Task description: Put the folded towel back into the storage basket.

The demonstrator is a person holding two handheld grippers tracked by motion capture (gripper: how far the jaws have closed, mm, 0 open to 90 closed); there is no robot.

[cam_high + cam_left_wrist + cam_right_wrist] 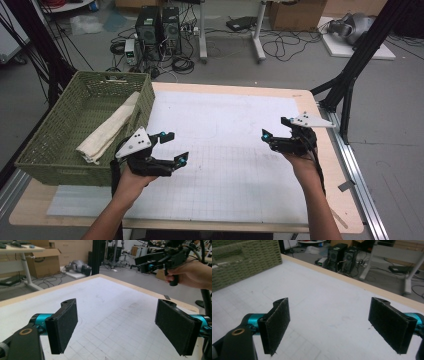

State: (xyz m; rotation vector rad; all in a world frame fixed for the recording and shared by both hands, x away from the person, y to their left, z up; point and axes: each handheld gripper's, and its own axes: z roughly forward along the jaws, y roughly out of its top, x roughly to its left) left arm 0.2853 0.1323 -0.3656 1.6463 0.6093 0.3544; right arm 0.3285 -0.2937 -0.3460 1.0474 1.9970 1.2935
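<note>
Grippers (170,146) (272,131) open above white gridded mat (225,170).

Both hand-held grippers (174,146) (273,131) — jaws apart.

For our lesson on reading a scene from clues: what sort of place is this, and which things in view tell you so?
Most likely a robotics lab or workshop. Two desktop computer towers stand on the floor among loose cables, cardboard boxes sit behind, and the table carries a gridded white mat for handheld grippers.
</note>
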